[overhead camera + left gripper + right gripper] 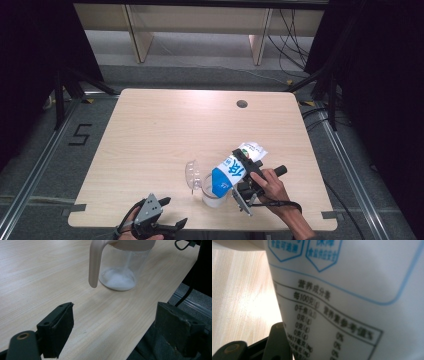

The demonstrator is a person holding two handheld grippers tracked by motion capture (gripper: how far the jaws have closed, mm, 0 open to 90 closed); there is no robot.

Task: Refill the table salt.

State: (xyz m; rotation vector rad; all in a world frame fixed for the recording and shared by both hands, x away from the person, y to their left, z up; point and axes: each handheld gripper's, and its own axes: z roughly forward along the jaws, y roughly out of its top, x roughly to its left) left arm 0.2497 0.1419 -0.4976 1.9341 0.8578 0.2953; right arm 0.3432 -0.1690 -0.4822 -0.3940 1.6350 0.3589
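A: A pale wooden bench (165, 135) is shown against dark curtains and a grey floor. What is seen nearest the front edge?

B: The left hand-held gripper (159, 220) is seen idle there, its jaws spread apart with nothing between them. Just beyond, a clear pitcher (214, 192) with a beige handle (96, 263) stands upright, a shallow layer of white granules (117, 280) lying in its base.

A: And the bag?

B: A blue-and-white bag (235, 170) is clamped in the right hand-held gripper (248, 176) and held above the pitcher. Its long axis is tilted, the lower end pointing down-left into the mouth.

A: What could go wrong?

B: If the mouth is allowed to drift off the rim, granules would likely be scattered; a steep tilt could bring a surge.
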